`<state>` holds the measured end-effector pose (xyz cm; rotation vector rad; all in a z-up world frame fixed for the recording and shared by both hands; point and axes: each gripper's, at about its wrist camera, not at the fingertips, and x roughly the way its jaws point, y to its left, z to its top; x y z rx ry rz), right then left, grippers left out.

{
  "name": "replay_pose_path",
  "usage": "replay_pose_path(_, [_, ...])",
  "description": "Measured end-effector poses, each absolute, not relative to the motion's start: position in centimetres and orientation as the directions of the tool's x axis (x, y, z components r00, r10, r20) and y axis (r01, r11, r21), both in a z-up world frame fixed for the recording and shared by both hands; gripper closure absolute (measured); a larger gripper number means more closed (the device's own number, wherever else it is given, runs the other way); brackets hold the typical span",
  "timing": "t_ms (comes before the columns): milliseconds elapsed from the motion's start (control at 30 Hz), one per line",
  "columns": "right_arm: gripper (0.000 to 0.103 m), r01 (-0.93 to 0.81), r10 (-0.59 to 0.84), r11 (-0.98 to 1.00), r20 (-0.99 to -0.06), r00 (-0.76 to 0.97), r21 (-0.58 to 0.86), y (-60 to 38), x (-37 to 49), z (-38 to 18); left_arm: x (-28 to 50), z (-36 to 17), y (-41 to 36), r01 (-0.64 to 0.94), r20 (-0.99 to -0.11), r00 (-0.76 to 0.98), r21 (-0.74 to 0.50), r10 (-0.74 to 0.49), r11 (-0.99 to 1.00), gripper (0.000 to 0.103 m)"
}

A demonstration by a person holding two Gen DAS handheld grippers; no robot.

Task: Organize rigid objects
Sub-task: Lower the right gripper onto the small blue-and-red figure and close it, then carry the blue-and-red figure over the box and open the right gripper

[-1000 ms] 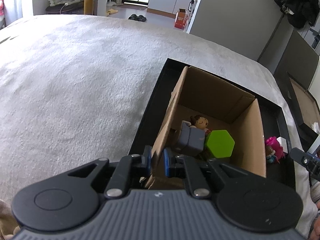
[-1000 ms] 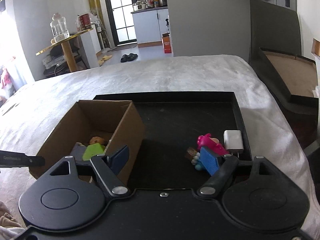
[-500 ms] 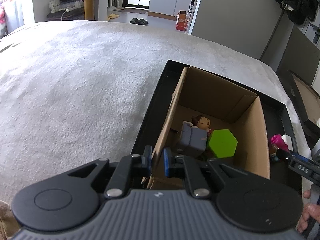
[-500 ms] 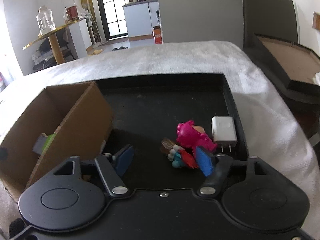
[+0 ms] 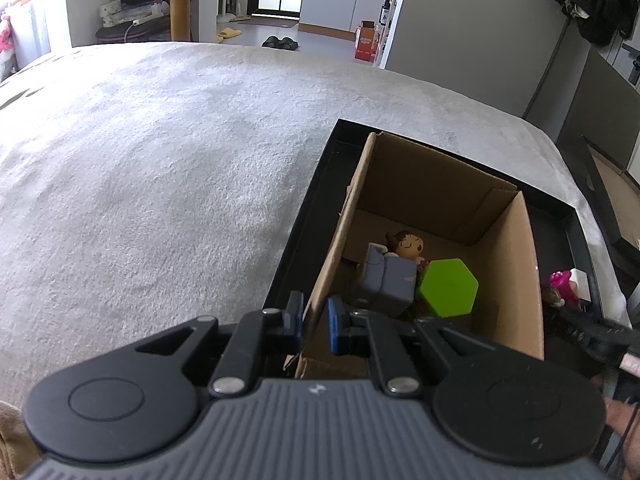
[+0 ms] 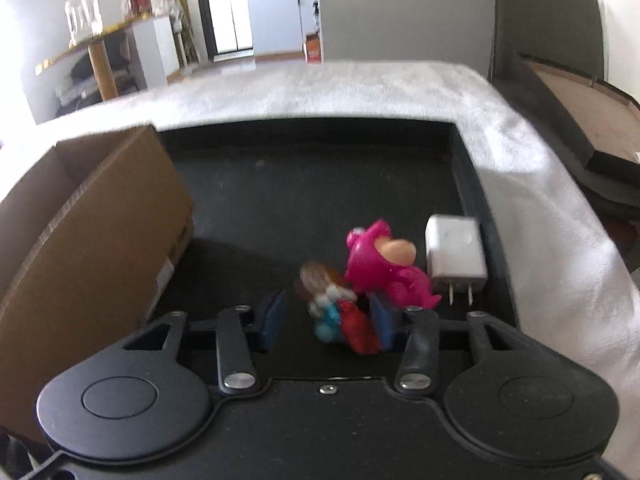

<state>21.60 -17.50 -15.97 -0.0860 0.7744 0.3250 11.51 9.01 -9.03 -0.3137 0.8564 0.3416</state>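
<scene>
Item: small doll figure (image 6: pixel 340 312), lying on black tray (image 6: pixel 320 184), long axis toward 1 o'clock from the right gripper (image 6: pixel 326 320). It lies between the spread jaws, nearer the right pad; contact cannot be told.

Adjacent: pink figure (image 6: pixel 380 264) at 1 o'clock, touching it; white charger (image 6: pixel 456 256) at 2 o'clock.

Left gripper (image 5: pixel 313 322): clamped on the cardboard box (image 5: pixel 516 272) wall, steadying the box at the doll's 9 o'clock. The right gripper is nearer the doll.
</scene>
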Motion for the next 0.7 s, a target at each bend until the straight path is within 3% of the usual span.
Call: replay_pose_path(700, [0.074, -0.336, 0.282, 0.940, -0.668, 0.688, 0.051, -17.5, 16.3, -10.5, 11.3, -8.8, 9.0, -0.411, -0.773, 0.614, -0.141, 0.159, 0.901, 0.092])
